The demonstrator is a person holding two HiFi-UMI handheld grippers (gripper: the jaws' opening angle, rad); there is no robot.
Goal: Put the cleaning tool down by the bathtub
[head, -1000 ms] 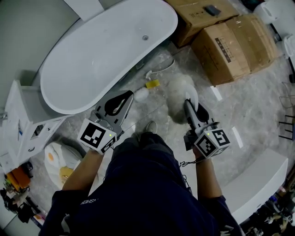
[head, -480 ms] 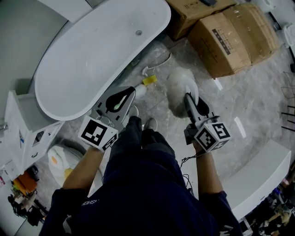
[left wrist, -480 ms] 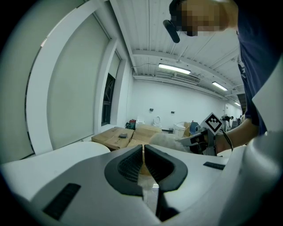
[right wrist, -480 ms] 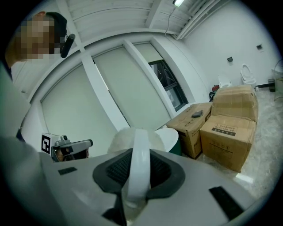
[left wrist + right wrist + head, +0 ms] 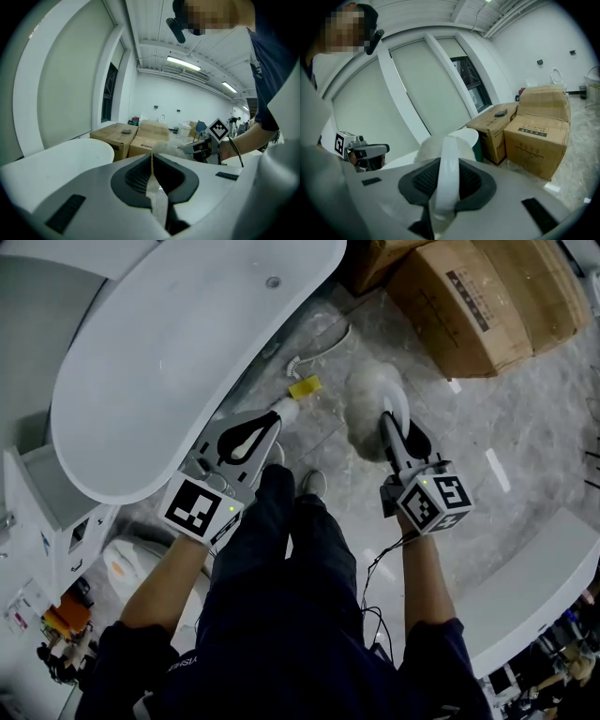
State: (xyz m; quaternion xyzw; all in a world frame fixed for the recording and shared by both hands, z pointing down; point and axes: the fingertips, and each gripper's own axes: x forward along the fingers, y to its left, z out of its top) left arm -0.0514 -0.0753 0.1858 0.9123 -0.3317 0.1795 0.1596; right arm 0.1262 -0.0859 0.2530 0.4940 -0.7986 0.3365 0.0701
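Head view, right gripper point(image 5: 393, 420) clenching half-hidden cleaning tool point(image 5: 366, 397), left gripper point(image 5: 275, 420) jaws together.

Two brown cardboard boxes point(image 5: 487, 301) sit far right on the grey marble floor point(image 5: 534, 418), a small yellow piece point(image 5: 304, 387) lies out in the middle, a white cabinet point(image 5: 42, 512) stands left, and a long white slab point(image 5: 530, 592) runs near right.

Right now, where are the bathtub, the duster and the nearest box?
bathtub point(image 5: 159, 371), head view, bare inner floor of the tub.
duster point(image 5: 367, 397), head view, its fluffy head.
box point(image 5: 511, 287), head view, its top face.
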